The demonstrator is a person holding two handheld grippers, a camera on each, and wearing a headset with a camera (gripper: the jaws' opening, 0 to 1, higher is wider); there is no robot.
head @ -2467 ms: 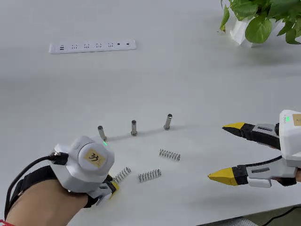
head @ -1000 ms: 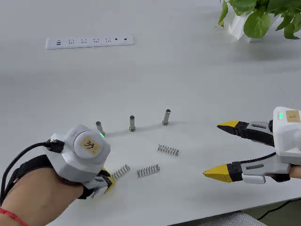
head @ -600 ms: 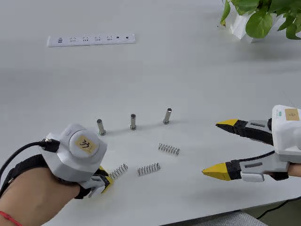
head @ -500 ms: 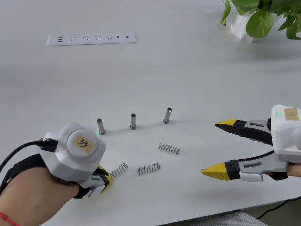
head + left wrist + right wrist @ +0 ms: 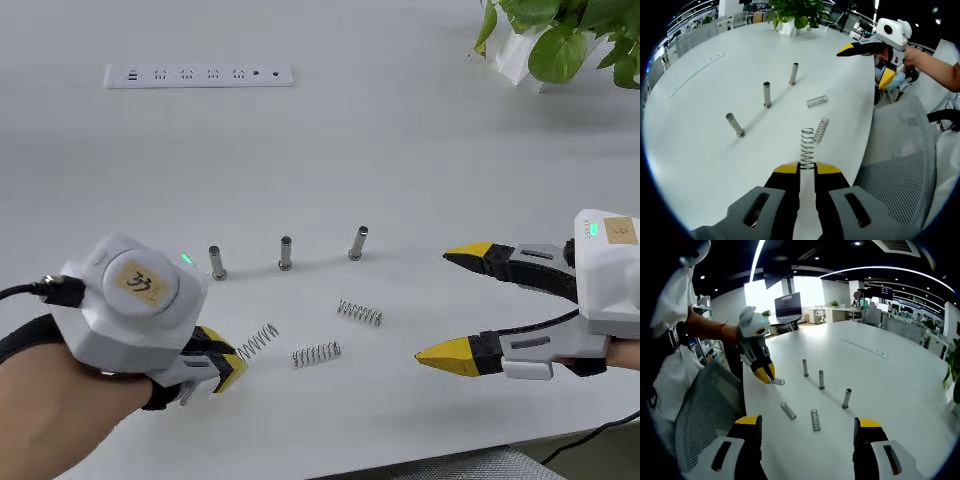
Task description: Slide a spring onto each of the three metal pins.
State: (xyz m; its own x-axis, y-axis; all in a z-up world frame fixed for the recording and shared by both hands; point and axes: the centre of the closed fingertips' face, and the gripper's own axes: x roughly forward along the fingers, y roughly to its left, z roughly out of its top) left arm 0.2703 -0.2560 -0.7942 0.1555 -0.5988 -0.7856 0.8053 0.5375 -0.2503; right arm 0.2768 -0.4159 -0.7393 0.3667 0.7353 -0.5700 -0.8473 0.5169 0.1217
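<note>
Clamping one end of a spring (image 5: 807, 142), the left tool (image 5: 807, 168) now lifts it off the worktop (image 5: 400, 150) toward three bare pins (image 5: 286, 252); the right tool (image 5: 433, 304) hangs wide open.

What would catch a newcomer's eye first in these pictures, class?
Three metal pins stand bare in a row on the white table. The left tool is shut on one end of a spring. Two more springs lie loose in front of the pins, and the right tool is open at the right.
</note>
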